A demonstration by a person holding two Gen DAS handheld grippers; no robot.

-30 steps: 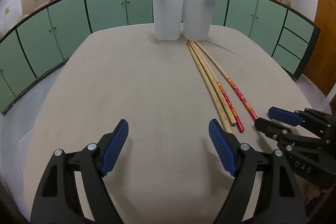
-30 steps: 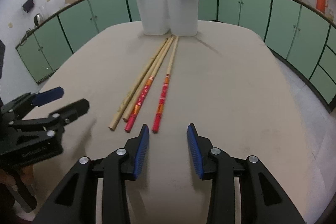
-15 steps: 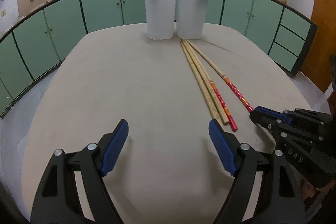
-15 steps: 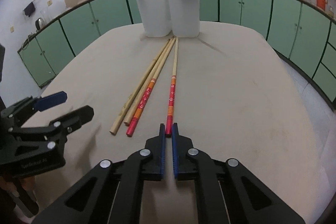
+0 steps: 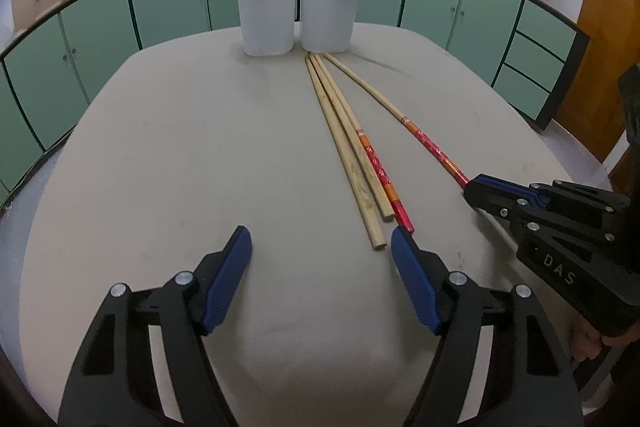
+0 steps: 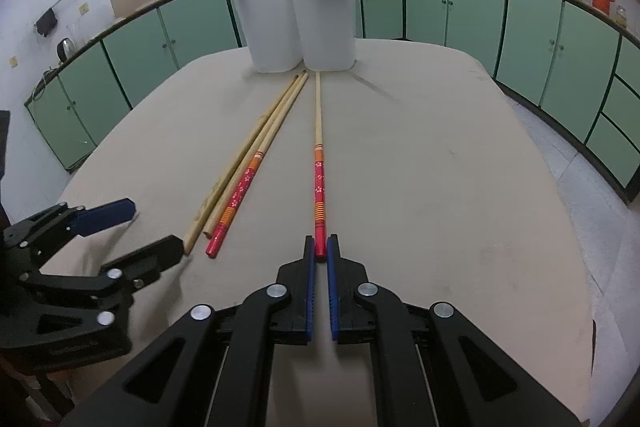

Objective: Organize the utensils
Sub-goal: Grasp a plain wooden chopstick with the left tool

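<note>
The right tool (image 6: 321, 251) pinches the red chopstick's (image 6: 319, 183) near end; its length points straight ahead at the cups (image 6: 296, 27). The left tool (image 5: 320, 259) gapes empty.

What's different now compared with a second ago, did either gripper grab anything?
The right gripper closed its fingers on the red end of the chopstick lying apart from the others, swinging that end away from them. The left gripper has just been closing a little, with nothing between its fingers. The other three chopsticks and both white cups stayed put.
</note>
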